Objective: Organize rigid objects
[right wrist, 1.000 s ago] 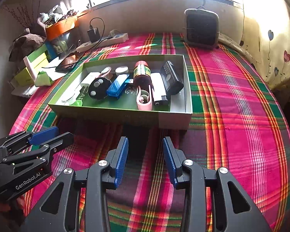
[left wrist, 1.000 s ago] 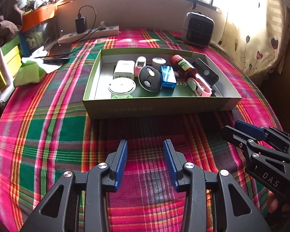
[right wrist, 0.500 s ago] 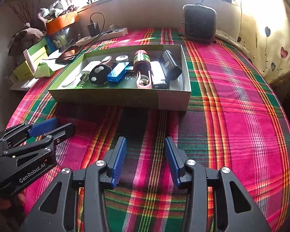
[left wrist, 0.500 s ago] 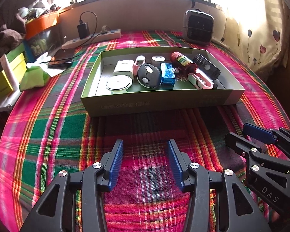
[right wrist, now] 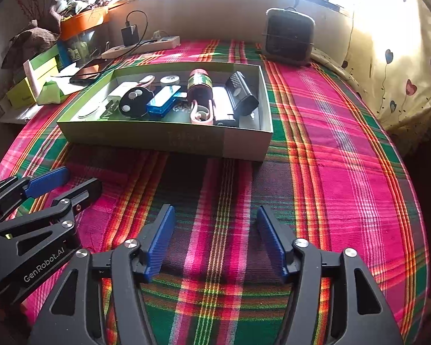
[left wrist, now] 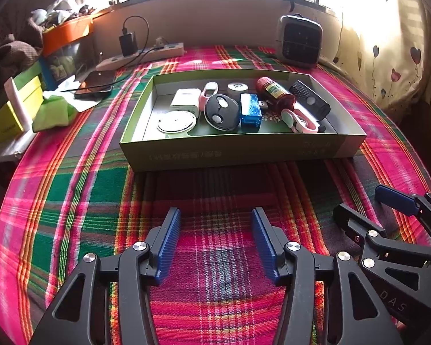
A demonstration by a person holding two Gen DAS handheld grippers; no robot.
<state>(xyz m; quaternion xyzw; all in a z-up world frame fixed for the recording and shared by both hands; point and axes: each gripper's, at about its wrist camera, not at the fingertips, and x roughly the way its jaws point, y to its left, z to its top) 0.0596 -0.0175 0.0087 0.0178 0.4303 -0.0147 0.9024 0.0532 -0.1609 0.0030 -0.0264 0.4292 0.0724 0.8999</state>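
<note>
A shallow green box (left wrist: 238,151) sits mid-table on the plaid cloth (left wrist: 80,189), well ahead of both grippers. Inside lie a white round disc (left wrist: 175,121), a black oval remote (left wrist: 221,112), a blue USB device (left wrist: 250,110), a red-capped bottle (left wrist: 274,92), a pink clip (left wrist: 300,120) and a black remote (left wrist: 309,99), packed close together. The left gripper (left wrist: 215,243) and right gripper (right wrist: 215,240) hover low over the cloth, jaws spread wide and holding nothing. Behind the box stand a small heater (left wrist: 300,40) and a power strip (left wrist: 142,56); a heart-print curtain (right wrist: 402,66) hangs at the right under bright windows.
</note>
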